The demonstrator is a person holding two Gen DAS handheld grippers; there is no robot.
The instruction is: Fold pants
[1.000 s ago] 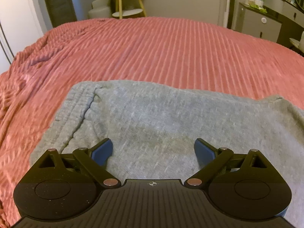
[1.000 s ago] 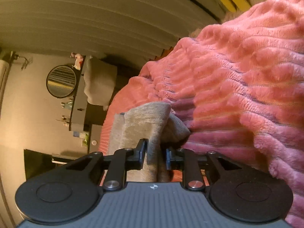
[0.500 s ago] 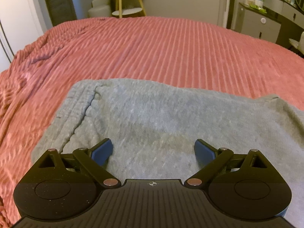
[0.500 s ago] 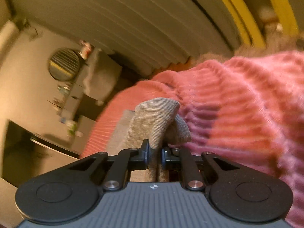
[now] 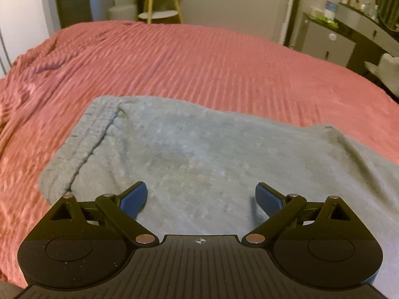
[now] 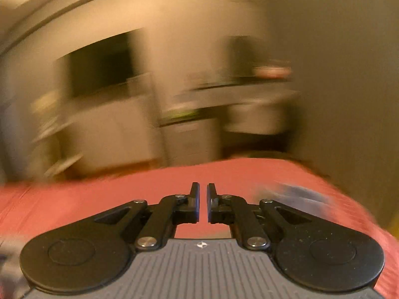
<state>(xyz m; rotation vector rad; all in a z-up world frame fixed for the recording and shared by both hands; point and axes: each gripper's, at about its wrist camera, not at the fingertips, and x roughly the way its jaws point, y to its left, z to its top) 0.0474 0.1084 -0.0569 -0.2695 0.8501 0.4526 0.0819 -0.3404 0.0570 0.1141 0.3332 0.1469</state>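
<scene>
The grey pants (image 5: pixel 199 154) lie flat on the pink ribbed bedspread (image 5: pixel 199 62), waistband at the left, running off to the right. My left gripper (image 5: pixel 200 198) is open, its blue pads (image 5: pixel 133 198) just above the near part of the pants, holding nothing. My right gripper (image 6: pixel 202 204) is nearly shut with a thin gap between its jaws and nothing in them. It hovers over the bedspread (image 6: pixel 99 199). The right wrist view is heavily blurred and the pants cannot be made out there.
A dark dresser (image 5: pixel 349 39) with bottles and a mirror stands at the right beyond the bed. A yellow-legged stand (image 5: pixel 159 2) and a pale seat are behind the bed's far edge. Blurred furniture (image 6: pixel 124 124) fills the right wrist view.
My right gripper let go of the grey pant end it was gripping and swung fast away, now facing the room. My left gripper backed off slightly and stayed open.
</scene>
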